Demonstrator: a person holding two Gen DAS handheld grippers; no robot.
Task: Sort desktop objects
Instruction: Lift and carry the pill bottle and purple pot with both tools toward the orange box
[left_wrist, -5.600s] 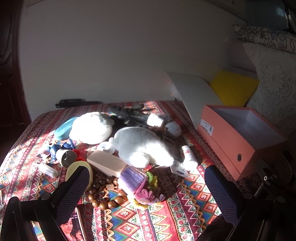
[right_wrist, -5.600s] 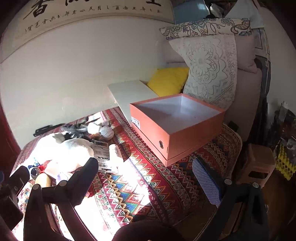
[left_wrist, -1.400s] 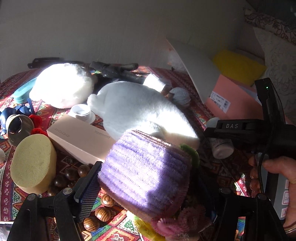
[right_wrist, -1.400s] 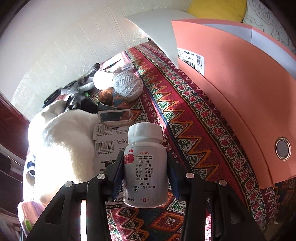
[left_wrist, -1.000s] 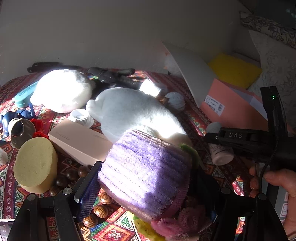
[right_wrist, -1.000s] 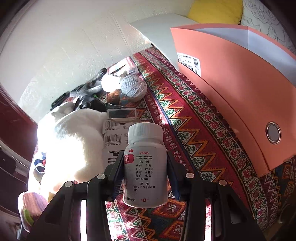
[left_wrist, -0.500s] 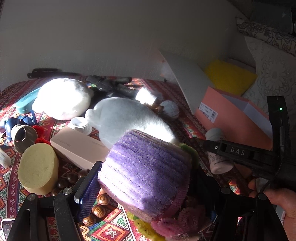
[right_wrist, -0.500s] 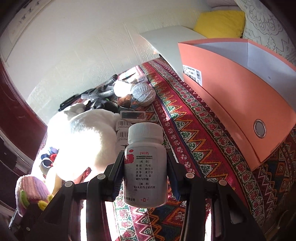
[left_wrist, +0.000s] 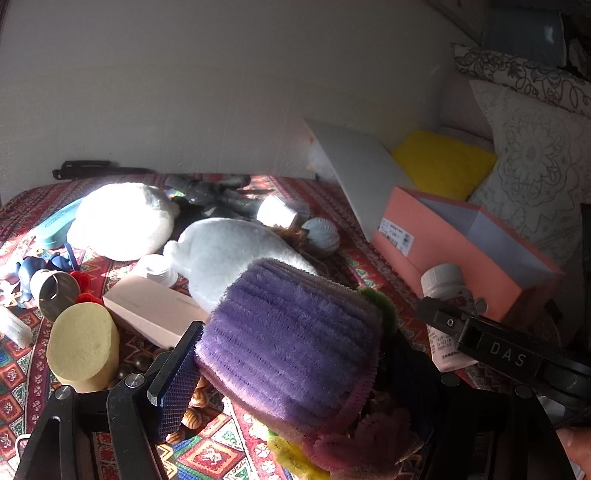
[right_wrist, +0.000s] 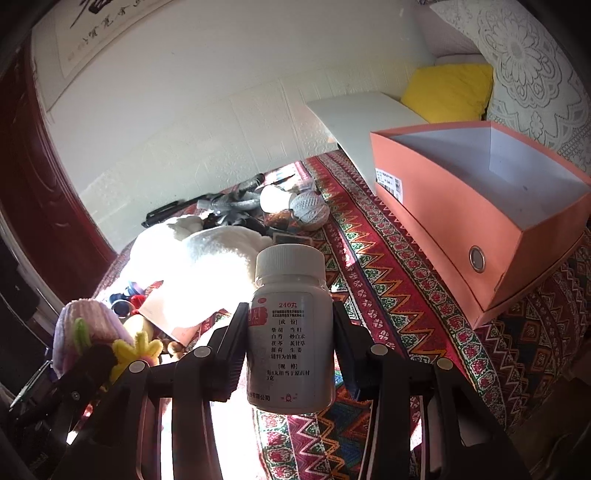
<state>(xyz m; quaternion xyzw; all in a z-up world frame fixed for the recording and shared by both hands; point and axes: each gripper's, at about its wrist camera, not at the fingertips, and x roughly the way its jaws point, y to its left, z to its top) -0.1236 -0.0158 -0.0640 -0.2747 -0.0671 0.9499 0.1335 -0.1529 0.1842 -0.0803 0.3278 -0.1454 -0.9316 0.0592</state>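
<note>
Fingers (right_wrist: 232, 354) of right gripper (right_wrist: 290, 354) pinched on upright white pill bottle (right_wrist: 291, 332), left gripper (left_wrist: 295, 373) clamped around purple fuzzy pouch (left_wrist: 291, 336), both lifted clear of patterned cloth (right_wrist: 391, 295), seemingly bound for open orange box (right_wrist: 491, 236) beyond, plush-toy clutter (left_wrist: 229, 254) left behind.

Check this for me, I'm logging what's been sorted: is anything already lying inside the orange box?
No: in the right wrist view the orange box shows only its bare pale floor, and the white pill bottle sits clamped in the right gripper.
</note>
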